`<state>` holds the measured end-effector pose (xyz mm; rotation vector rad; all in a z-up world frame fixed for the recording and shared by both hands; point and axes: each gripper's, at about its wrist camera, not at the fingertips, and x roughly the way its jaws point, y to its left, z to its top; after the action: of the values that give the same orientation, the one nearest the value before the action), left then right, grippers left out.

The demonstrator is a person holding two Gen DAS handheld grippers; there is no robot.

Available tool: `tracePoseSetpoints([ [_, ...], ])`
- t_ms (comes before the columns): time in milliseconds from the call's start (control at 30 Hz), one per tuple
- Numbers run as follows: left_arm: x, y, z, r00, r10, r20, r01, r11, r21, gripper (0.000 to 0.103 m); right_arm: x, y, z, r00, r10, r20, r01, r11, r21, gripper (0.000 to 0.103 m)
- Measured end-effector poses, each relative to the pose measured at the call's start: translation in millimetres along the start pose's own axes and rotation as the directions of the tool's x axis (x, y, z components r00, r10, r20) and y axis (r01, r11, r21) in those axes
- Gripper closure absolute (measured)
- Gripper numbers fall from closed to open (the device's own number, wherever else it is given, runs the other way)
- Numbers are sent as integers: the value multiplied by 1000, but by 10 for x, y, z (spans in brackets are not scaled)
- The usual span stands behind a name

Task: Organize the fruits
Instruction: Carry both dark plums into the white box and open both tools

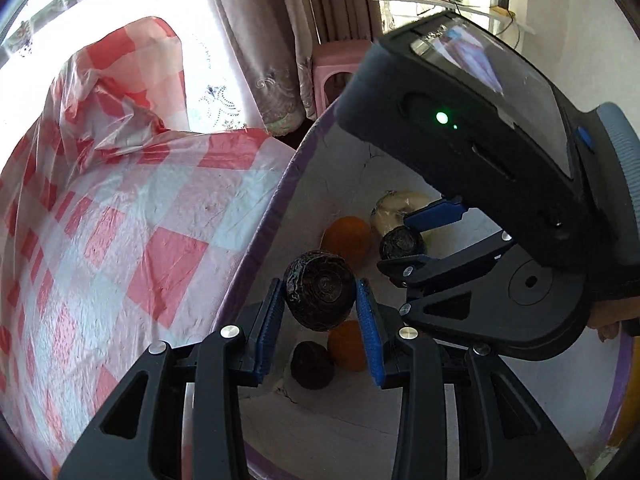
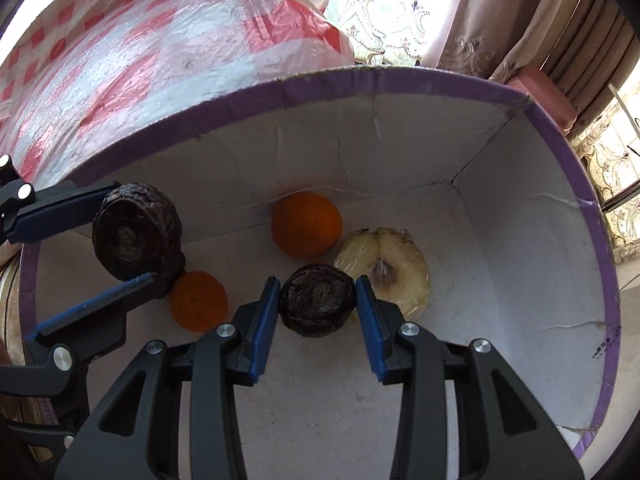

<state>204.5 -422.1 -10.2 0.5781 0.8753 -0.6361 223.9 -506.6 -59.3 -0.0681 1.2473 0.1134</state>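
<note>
My left gripper (image 1: 320, 286) is shut on a dark wrinkled round fruit (image 1: 320, 296) and holds it over a white box with a purple rim (image 1: 340, 184). My right gripper (image 2: 318, 280) is shut on a second dark wrinkled fruit (image 2: 318, 306) lower inside the same box (image 2: 400, 80). Each view shows the other gripper with its fruit: left gripper (image 2: 132, 234), right gripper (image 1: 396, 243). On the box floor lie two oranges (image 2: 306, 224) (image 2: 198, 302), a pale yellowish fruit (image 2: 384, 268) and a third dark fruit (image 1: 312, 366).
A red and white checked plastic cloth (image 1: 120, 220) covers the surface beside the box. Curtains (image 1: 260, 40) and a pink stool (image 1: 336, 68) stand behind it. The box floor on the right (image 2: 500, 300) is bare.
</note>
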Motion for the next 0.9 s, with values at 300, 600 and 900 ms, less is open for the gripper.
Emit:
tracePoseSetpoints([
  [300,210,-7,-7,998,30,-48,-26,996,86,68,111,34,10,999,-11,-37,11,1000,-17,61],
  [600,270,-152,-42,996,85,-36,-77,980,182,65,154,136,-43,993,-117,-11,116,991,-72,35],
  [900,289,-255,-62,991,130,-23,-122,967,222,65,249,191,-13,989,-145,-34,142,986,-81,31],
])
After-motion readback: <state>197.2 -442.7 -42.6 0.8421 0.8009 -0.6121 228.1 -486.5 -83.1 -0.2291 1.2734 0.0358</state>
